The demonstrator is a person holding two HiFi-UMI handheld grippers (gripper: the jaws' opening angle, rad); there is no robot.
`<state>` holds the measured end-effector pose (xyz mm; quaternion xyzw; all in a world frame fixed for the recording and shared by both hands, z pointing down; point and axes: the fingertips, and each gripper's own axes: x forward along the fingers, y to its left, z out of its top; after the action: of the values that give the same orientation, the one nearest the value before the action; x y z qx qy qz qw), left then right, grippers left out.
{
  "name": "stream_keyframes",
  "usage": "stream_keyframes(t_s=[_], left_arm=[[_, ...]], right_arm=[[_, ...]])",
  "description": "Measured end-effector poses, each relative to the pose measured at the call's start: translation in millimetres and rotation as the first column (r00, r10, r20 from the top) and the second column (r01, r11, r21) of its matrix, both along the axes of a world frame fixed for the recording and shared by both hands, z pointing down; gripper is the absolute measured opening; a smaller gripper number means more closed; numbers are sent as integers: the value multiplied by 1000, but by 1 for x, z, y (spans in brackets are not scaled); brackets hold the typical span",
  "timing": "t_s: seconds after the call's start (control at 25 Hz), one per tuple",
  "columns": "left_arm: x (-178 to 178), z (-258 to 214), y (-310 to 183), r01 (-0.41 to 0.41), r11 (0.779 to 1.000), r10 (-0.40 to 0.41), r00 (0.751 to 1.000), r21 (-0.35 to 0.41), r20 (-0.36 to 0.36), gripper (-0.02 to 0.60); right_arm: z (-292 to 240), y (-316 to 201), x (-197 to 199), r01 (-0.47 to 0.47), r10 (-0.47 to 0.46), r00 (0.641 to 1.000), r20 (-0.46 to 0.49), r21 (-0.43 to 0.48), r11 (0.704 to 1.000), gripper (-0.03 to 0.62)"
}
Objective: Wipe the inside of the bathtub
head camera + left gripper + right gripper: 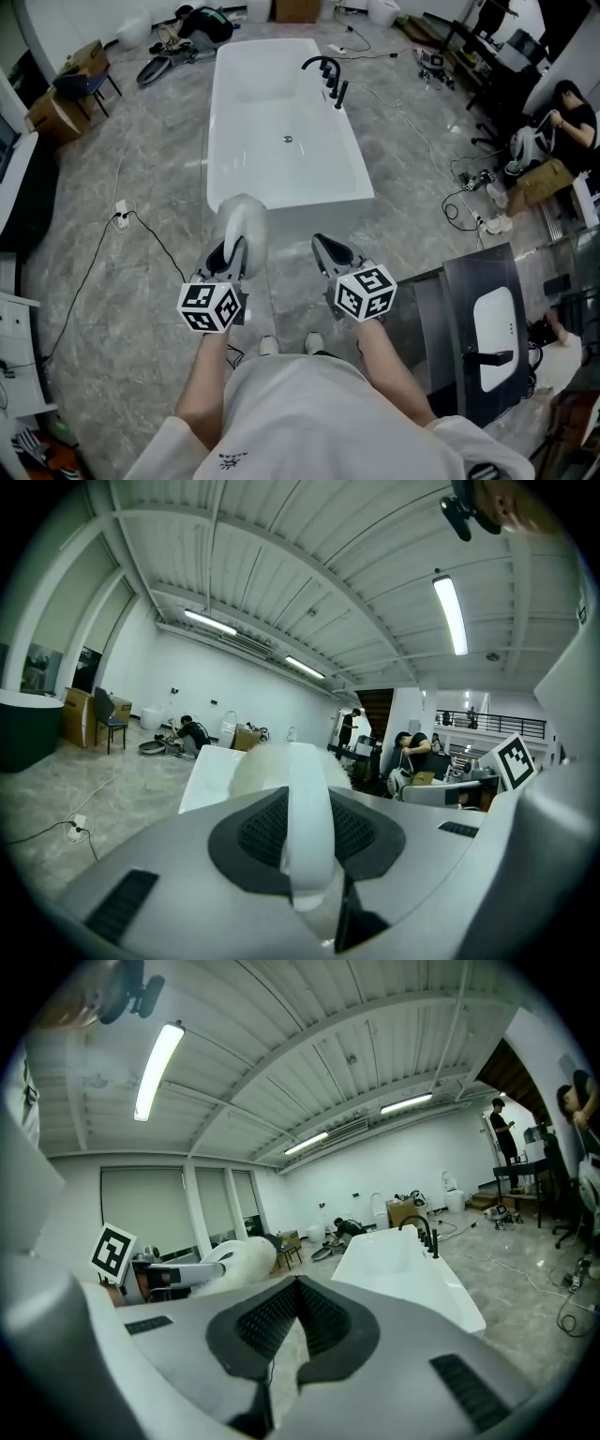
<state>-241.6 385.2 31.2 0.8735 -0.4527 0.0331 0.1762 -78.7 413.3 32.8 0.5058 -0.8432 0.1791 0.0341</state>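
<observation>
Left gripper (230, 255) is clamped on the white strap of a fluffy white wiping pad (242, 223). In the left gripper view the strap (309, 827) runs straight down between the dark jaw pads and the fluffy head (272, 766) sticks out past the tips. Right gripper (330, 251) holds nothing; in the right gripper view its jaws (297, 1288) are pressed together at the tips. Both grippers are held side by side over the grey marble floor (141, 281), near each other but not touching, marker cubes (211, 307) toward the person.

White freestanding bathtub (300, 200) sits ahead of both grippers, apart from them; the pad overlaps its near-left corner in the head view, and contact can't be told. The tub looks dry and has nothing in it, drain (288, 139) in the middle of the bottom. Black faucet (323, 67) stands on the far right rim, handles beside it. Tub and faucet also show in the right gripper view (403, 1269), tub edge in the left gripper view (206, 771).

Around it: a cable and power strip (122, 214) on the floor to the left, cardboard boxes (56, 112) and a chair (89, 84) at far left, a seated person (553, 141) at far right with cables nearby, and a white basin (495, 337) in a dark counter at lower right.
</observation>
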Motion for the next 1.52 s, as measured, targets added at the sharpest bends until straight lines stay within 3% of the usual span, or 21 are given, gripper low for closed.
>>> stream_keyframes(t_s=[0.96, 1.52], left_arm=[[-54, 15, 12, -57, 998, 57, 998, -13, -29, 97], [-50, 26, -32, -67, 997, 66, 998, -32, -24, 97]], right_arm=[[9, 15, -70, -17, 16, 999, -52, -4, 1000, 18], [21, -33, -69, 12, -13, 998, -60, -17, 1000, 18]])
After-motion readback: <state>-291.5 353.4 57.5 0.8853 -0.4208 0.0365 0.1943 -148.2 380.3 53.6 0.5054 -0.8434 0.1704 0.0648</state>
